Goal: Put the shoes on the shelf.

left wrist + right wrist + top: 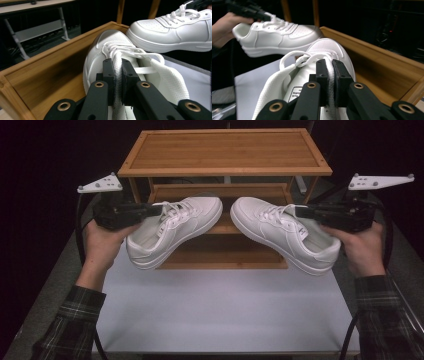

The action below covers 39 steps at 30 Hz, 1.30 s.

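Your left gripper (156,210): jaws clamped on the tongue of the left white sneaker (172,231), held above the wooden rack's (225,151) lower shelf. Your right gripper (300,212): jaws clamped likewise on the right white sneaker (285,233), toes nearly meeting over the shelf's front edge.

Both shoes, the left shoe (172,230) and the right shoe (285,232), are plain white. The far rack (225,150) is honey-brown wood, the table (220,310) pale grey; near sleeves (70,325) dark plaid, grippers (155,211) black

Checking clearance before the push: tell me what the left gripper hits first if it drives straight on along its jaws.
Probably the wooden shoe rack: the left gripper, shut on the left shoe, aims along it toward the rack. Depth is unclear.
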{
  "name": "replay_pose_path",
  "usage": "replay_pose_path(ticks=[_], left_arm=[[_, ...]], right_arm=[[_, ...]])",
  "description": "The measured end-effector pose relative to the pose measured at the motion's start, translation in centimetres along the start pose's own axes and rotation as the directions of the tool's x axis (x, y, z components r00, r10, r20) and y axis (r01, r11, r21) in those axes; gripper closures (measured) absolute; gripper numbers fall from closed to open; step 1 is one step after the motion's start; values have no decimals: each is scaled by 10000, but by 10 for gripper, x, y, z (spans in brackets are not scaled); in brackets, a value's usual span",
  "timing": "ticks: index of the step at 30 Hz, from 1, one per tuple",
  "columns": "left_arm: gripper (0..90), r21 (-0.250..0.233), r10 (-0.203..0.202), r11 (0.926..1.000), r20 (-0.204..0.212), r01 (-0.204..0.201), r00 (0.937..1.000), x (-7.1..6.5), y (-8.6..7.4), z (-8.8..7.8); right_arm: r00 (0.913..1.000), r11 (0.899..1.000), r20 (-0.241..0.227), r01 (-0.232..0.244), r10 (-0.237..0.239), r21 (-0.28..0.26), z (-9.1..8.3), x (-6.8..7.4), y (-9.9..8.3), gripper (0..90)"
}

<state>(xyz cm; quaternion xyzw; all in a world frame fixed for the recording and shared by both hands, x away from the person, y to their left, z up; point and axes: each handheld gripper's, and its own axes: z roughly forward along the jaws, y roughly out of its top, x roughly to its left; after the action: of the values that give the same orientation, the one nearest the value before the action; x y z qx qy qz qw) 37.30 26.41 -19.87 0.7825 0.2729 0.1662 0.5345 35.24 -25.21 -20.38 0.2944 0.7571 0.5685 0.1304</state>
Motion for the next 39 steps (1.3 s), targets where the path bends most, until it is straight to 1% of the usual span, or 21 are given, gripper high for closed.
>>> replay_pose_path(ticks=[4,7,10,13,17,20,21,22,23,25,27,28,29,30,32,33,34,36,39], left_arm=[[849,37,-369,9993,-309,370,9988,5,0,16],[848,-31,-627,9980,-595,626,9963,8,0,26],[848,-174,-834,9965,-852,822,9929,11,0,33],[847,-155,-973,9952,-1062,962,9896,12,1,40],[843,-157,-1087,9941,-1289,1076,9857,14,0,45],[832,-69,-998,9950,-1411,998,9850,14,0,47],[820,-21,-1033,9946,-1387,1040,9849,14,1,47],[796,-106,-1136,9935,-1318,1132,9847,15,1,47],[760,-350,-1333,9909,-1223,1299,9835,17,1,45],[709,-690,-1470,9878,-1176,1396,9821,19,2,41],[687,-757,-1437,9878,-1108,1358,9834,19,3,39],[660,-723,-1373,9889,-1108,1298,9843,19,3,39],[639,-708,-1289,9901,-1200,1211,9844,18,3,39],[602,-706,-1235,9908,-1223,1155,9848,17,3,38],[562,-879,-1208,9899,-1135,1111,9862,15,4,34],[537,-931,-1204,9894,-1018,1110,9875,14,5,31],[516,-936,-1148,9900,-949,1060,9888,14,6,29],[465,-823,-984,9924,-810,918,9918,10,8,24],[420,-786,-764,9944,-731,706,9944,5,8,18]], right_arm=[[9989,9997,418,-219,224,-114,17,-8,8,843],[9959,9994,836,-320,331,-147,29,-12,14,842],[9905,9992,1318,-376,388,-117,38,-13,18,842],[9841,9986,1696,-514,529,-128,47,-13,19,840],[9821,9979,1775,-638,637,-53,55,-16,18,838],[9818,9980,1806,-617,583,132,61,-18,17,835],[9814,9977,1831,-630,578,230,62,-18,17,833],[9815,9976,1843,-599,523,358,65,-18,16,830],[9795,9975,1955,-574,482,417,66,-18,16,824],[9793,9970,1961,-604,496,492,66,-20,16,810],[9780,9966,2053,-507,365,643,65,-20,15,768],[9793,9972,1965,-594,493,456,63,-21,15,755],[9815,9977,1813,-659,622,146,60,-21,16,745],[9822,9978,1763,-668,650,42,57,-21,18,702],[9813,9972,1776,-742,736,-34,53,-20,20,619],[9813,9967,1747,-815,811,-50,51,-20,21,574],[9808,9960,1735,-891,888,-60,47,-19,22,546],[9815,9965,1719,-835,838,-91,40,-17,23,501],[9803,9962,1774,-845,871,-222,29,-14,23,453]])
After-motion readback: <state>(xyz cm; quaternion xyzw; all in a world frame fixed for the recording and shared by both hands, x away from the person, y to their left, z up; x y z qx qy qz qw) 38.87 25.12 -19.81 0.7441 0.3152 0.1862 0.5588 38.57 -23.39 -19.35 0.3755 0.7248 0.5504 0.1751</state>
